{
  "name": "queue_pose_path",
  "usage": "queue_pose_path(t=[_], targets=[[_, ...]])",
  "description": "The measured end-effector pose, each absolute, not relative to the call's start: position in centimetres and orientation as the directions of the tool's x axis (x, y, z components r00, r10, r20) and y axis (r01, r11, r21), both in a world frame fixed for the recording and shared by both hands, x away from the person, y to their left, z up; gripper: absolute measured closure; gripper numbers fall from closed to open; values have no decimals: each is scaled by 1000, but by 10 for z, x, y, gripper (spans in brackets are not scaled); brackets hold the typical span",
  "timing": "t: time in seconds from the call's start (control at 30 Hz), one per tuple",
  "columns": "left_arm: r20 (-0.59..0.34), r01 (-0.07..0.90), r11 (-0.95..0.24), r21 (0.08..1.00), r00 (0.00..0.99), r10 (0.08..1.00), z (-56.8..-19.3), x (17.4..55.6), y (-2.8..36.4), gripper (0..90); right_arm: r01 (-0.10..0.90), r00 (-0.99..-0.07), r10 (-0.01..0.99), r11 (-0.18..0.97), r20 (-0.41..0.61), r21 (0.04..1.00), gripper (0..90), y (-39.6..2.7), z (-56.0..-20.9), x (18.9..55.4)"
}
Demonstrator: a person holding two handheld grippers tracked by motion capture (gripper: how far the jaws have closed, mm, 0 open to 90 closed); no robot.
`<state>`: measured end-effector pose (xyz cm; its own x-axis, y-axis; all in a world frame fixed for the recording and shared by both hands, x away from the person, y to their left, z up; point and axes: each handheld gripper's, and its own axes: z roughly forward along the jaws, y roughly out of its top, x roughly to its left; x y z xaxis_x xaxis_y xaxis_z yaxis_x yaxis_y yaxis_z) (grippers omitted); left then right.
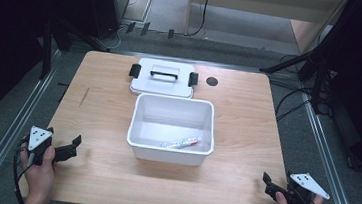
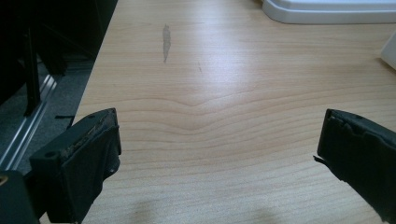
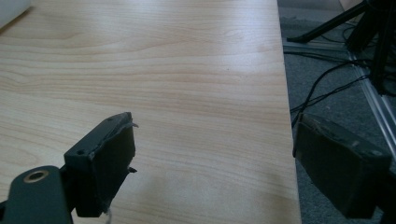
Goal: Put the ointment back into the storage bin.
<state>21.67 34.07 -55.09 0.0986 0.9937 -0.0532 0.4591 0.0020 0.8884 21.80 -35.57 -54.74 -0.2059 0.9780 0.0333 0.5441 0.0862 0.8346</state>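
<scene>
A white open box (image 1: 172, 129) stands mid-table with a white marker with a red cap (image 1: 180, 142) lying on its floor. Behind it lies the box's white lid (image 1: 163, 77) with a handle and black side clips. My left gripper (image 1: 66, 147) rests near the table's front left corner, held by a hand; in the left gripper view its jaws stand wide apart over bare wood, and the left gripper (image 2: 219, 140) holds nothing. My right gripper (image 1: 273, 187) sits at the front right corner, open and empty (image 3: 215, 154), over the table's right edge.
The wooden table (image 1: 103, 109) has a dark round hole (image 1: 212, 81) at the back right and a grey scuff (image 2: 166, 42) on the left. Tripod legs and cables (image 3: 345, 56) lie on the floor beyond the right edge. An aluminium rail (image 2: 28, 126) runs along the left.
</scene>
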Motion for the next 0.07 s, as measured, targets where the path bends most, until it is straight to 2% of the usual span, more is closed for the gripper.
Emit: queue_pose_path(t=[0.07], targets=[[-53,467,1,884,98,994,-551,217,340,0,545,-210,977,79,45,835,138,-357,-547,218]])
